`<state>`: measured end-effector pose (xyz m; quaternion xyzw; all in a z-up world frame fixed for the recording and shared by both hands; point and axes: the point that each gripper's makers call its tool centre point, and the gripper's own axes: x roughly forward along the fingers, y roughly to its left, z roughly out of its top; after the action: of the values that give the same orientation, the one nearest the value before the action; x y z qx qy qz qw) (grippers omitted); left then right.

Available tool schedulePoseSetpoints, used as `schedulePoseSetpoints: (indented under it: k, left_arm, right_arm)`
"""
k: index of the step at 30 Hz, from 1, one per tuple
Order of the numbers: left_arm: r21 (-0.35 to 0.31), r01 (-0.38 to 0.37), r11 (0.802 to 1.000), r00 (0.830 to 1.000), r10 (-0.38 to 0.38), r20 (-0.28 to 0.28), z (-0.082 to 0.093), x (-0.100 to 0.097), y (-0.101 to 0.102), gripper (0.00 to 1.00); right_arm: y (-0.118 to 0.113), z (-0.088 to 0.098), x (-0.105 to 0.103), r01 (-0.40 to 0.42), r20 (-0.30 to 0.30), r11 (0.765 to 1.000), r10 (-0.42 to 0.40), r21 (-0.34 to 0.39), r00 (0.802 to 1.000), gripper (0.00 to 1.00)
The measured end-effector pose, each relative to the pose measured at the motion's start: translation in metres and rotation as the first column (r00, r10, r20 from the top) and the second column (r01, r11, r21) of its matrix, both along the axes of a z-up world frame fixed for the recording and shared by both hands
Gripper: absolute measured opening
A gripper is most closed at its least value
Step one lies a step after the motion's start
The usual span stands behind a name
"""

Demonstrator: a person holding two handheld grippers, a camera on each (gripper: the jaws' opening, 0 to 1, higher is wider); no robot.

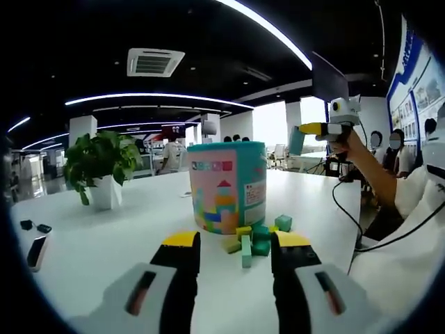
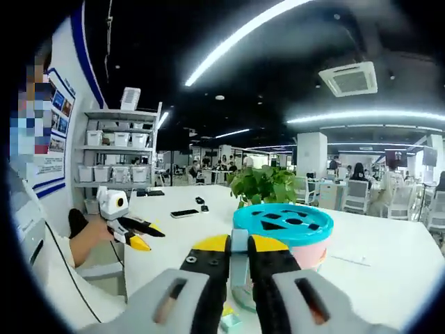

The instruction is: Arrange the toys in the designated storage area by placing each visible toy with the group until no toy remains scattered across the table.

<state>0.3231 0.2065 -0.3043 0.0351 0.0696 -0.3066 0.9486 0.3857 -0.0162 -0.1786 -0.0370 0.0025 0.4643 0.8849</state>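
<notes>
In the left gripper view, the white table (image 1: 104, 229) ran broad and bare across the left and centre of the frame, its near edge curving down the right side beside a person's white sleeve. The tub (image 1: 227, 186), a tall printed cylinder with a teal lid, stood at centre. A loose pile of blocks (image 1: 254, 240), green and yellowish, lay on the table just right of its base. A potted plant (image 1: 102, 167) stood at mid-left, well apart from the tub, and small dark devices (image 1: 36, 243) lay at far left.

The left gripper (image 1: 236, 243) rose from the bottom with its yellow-tipped jaws spread wide, empty, the blocks just beyond the gap. At upper right, the right gripper (image 1: 304, 133) was raised high above the table in a hand (image 1: 348, 142), pinching a teal block (image 1: 297, 141).

In the right gripper view, the right gripper (image 2: 239, 245) had its jaws pressed onto that block (image 2: 240, 261), with the tub's lid (image 2: 283, 224), cut with shape holes, just beyond at centre right. The left gripper (image 2: 142, 235) sat at left, jaws apart, above open tabletop.
</notes>
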Motion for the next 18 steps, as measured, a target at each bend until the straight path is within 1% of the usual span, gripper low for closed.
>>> schedulePoseSetpoints:
  k: [2,6,9,10,13,14,15,16,18]
  left_arm:
    - [0.003,0.005,1.000,1.000,-0.005,-0.001,-0.001,-0.001,-0.001,0.41]
    - [-0.002,0.004,1.000,1.000,-0.004,-0.001,0.000,-0.001,-0.001,0.41]
    - [0.002,0.003,1.000,1.000,-0.003,-0.005,-0.002,-0.001,0.000,0.41]
    - [0.001,0.003,1.000,1.000,-0.003,-0.005,-0.002,-0.001,0.000,0.41]
    - [-0.001,0.005,1.000,1.000,-0.005,-0.004,-0.002,-0.001,-0.001,0.41]
    - [-0.001,0.006,1.000,1.000,-0.006,-0.005,-0.002,-0.001,-0.001,0.41]
    - [0.000,0.006,1.000,1.000,-0.006,-0.005,-0.002,-0.001,-0.001,0.41]
    - [0.001,0.006,1.000,1.000,-0.006,-0.005,-0.002,-0.001,-0.001,0.41]
    - [-0.001,0.006,1.000,1.000,-0.006,-0.006,-0.002,-0.001,0.000,0.41]
  right_arm:
    - [0.001,0.007,0.003,0.008,0.022,1.000,-0.007,-0.010,1.000,0.09]
    - [0.007,0.023,0.007,-0.001,0.025,1.000,0.002,-0.018,1.000,0.09]
    - [0.015,0.031,0.014,0.003,0.042,0.998,0.000,-0.063,0.999,0.09]
    - [0.017,0.034,0.018,0.009,0.046,0.997,-0.006,-0.071,0.999,0.09]
    - [0.020,0.042,0.034,0.021,0.016,0.996,-0.020,-0.081,1.000,0.09]
    - [0.021,0.043,0.039,0.033,0.016,0.993,-0.031,-0.111,0.999,0.09]
    - [0.022,0.046,0.046,0.045,0.020,0.992,-0.043,-0.117,0.999,0.09]
    - [0.023,0.050,0.052,0.057,0.014,0.993,-0.055,-0.102,0.998,0.09]
    - [0.030,0.057,0.056,0.029,0.016,0.996,-0.028,-0.090,0.999,0.09]
